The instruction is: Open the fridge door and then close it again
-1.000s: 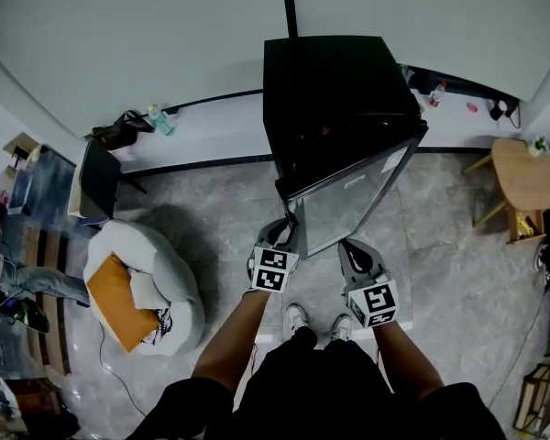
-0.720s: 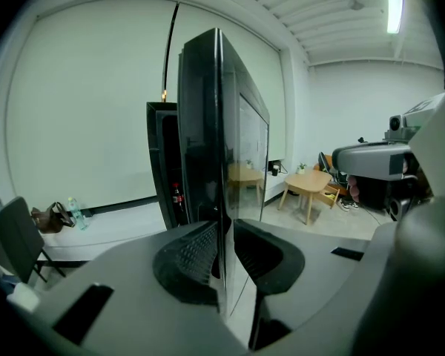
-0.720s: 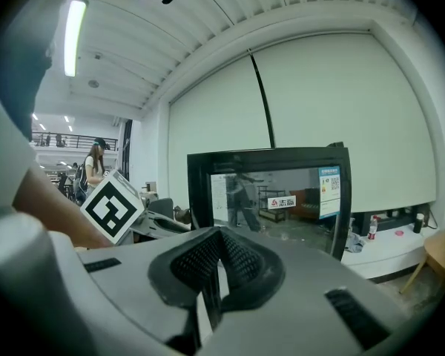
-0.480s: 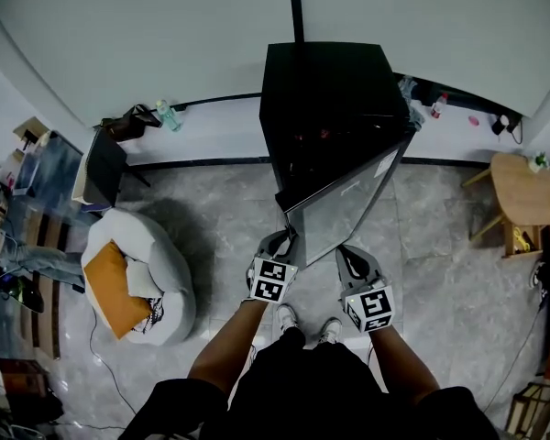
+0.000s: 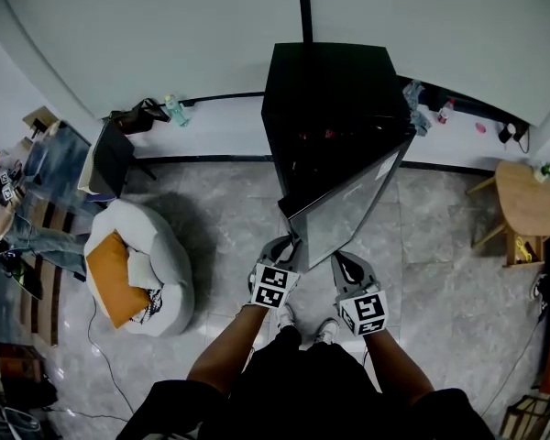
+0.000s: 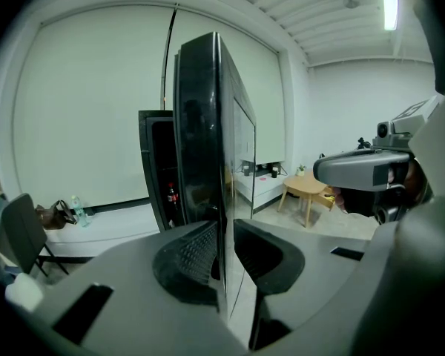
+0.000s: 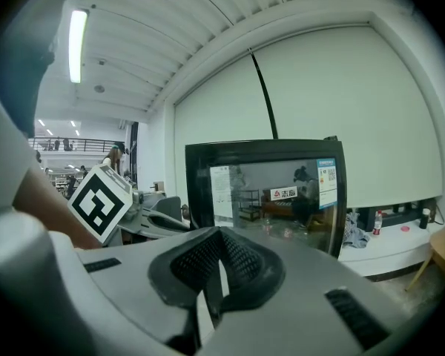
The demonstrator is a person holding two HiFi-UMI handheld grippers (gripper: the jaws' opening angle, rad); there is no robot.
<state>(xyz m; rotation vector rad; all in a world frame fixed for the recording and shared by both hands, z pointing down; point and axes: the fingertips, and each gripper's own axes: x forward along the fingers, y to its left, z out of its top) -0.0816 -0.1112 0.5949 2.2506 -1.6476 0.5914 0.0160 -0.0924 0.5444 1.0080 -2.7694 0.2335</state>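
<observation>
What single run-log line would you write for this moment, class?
fridge door: partly open | left tongs: clamped on door's free edge | right tongs: shut, empty, facing door front | fridge: interior showing

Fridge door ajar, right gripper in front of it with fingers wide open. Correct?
No: the right gripper has its fingers shut together, nothing between them; the right gripper view shows it. It does face the ajar fridge door.

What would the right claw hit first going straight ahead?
The right claw would meet the door first, on its glass front, which fills the line ahead. Gap looks short, but depth is unclear.
</observation>
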